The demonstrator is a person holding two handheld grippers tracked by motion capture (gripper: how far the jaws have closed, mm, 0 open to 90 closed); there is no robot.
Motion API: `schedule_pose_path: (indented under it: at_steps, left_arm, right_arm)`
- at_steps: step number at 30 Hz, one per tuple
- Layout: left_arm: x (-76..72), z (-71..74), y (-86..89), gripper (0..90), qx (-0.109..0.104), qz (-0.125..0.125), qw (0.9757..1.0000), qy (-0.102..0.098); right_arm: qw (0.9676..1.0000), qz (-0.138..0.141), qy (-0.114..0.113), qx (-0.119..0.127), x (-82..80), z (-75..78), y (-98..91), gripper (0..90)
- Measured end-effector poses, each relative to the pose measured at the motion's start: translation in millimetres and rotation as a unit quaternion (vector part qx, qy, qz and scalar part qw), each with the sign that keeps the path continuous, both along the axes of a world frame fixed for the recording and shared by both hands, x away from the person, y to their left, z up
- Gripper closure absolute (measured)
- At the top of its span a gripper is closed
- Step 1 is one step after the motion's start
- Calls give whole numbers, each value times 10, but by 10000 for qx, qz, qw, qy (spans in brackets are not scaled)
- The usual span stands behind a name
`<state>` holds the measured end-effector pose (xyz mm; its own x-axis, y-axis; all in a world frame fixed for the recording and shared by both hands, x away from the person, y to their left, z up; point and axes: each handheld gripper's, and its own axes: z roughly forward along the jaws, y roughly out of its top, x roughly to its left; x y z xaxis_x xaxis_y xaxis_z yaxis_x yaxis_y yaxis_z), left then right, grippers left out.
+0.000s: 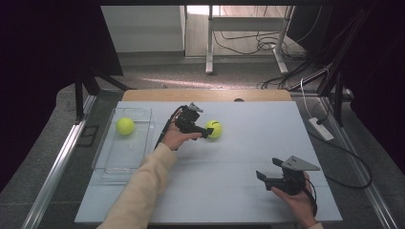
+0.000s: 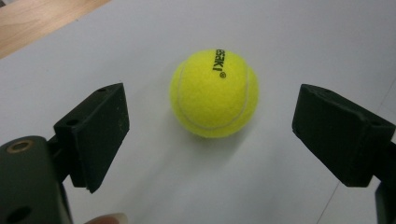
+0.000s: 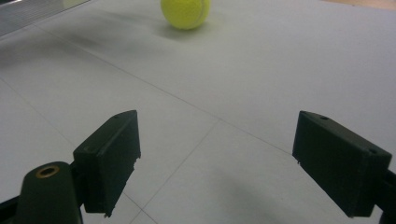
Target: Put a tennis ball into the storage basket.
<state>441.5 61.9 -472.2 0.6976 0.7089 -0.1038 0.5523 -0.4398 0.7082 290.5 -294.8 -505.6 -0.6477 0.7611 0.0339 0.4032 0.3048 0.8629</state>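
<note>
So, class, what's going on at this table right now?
A person holds a two-jaw gripper in each hand. The left gripper reaches toward a tennis ball on the white table; its jaws stand open on either side, not touching the ball. A second tennis ball already lies in the clear tray at the left. The right gripper is open over bare table, holding nothing.

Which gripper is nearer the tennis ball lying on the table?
Left. The left gripper is open just short of the tennis ball; the right gripper is open, well away near the table's front edge.

Parted fingers (image 3: 109, 161) face a distant tennis ball (image 3: 185, 13).
</note>
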Motion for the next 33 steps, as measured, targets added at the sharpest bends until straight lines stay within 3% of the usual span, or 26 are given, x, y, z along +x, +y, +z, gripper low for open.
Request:
schedule_pose_path:
  at_steps: [10,19,22,33]
  left_arm:
    - [79,-78,-58,118,55,15,10000,79]
    - [161,-153,-77,105,-48,37,9998,163]
    - [180,-172,-125,93,-138,22,9997,176]
    - [231,-234,-270,93,-65,12,9997,228]
  right_arm:
    - [10000,12,6,7,-2,-2,4,147]
    - [10000,13,35,-4,5,-9,9,147]
    - [10000,1,39,-13,11,-13,6,147]
    - [10000,-1,33,7,11,-16,-6,147]
